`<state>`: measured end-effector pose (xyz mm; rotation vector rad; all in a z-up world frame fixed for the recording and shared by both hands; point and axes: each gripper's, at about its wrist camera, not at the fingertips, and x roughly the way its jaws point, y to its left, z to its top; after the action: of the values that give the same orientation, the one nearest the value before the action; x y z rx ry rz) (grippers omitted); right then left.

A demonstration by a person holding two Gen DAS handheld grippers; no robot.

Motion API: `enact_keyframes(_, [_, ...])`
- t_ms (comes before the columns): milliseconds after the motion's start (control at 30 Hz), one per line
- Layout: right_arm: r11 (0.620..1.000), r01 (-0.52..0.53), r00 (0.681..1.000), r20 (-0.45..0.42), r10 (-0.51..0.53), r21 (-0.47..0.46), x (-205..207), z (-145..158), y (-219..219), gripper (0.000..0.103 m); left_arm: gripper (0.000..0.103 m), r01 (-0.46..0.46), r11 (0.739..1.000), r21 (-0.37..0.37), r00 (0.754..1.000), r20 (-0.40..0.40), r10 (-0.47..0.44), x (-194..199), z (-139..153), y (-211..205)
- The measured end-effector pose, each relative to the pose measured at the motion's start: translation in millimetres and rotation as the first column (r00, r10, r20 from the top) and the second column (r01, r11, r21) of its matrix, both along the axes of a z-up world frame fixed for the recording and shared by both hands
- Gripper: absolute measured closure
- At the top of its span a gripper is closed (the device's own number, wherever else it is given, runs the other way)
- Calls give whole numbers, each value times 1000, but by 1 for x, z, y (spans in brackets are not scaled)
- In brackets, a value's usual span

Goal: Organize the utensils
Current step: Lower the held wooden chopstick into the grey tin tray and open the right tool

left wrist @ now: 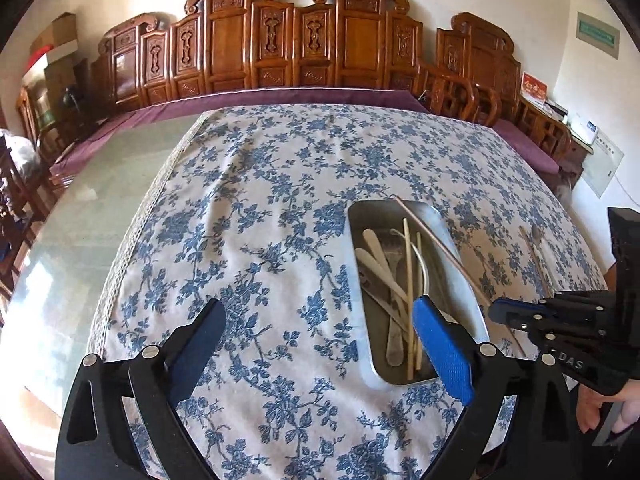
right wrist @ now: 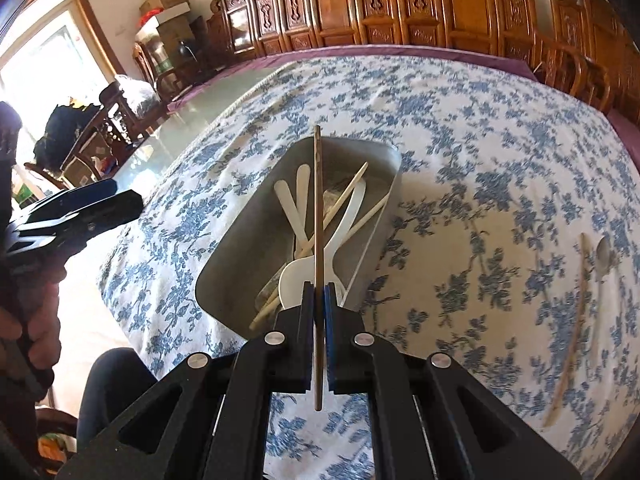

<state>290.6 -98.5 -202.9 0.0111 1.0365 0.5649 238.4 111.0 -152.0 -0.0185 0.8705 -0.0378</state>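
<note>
Right gripper (right wrist: 319, 292) pinches 1 brown chopstick (right wrist: 317, 208) over the metal tray (right wrist: 224, 276); released high, it could bounce out. Left gripper (left wrist: 320, 344) hangs spread, empty.

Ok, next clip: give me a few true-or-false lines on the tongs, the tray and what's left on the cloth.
1. The right tongs are shut on a brown chopstick. True.
2. The left tongs hold a spoon. False: they are open and hold nothing.
3. The metal tray is empty. False: it holds white spoons and pale chopsticks.
4. A metal spoon and a chopstick still lie on the tablecloth. True.
</note>
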Motion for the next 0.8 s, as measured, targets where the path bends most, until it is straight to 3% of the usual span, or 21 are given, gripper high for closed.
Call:
enact_keyframes(567, [998,64,992,-109,-62,14,27,-25,23,97,12,-3,1000,1,1000,14,3,-6,7,1])
enact_keyframes(800, [1000,17,998,-61,-16,25,19,-25,26,95,12,0,1000,-3,1000,7,0,-5,4,-5])
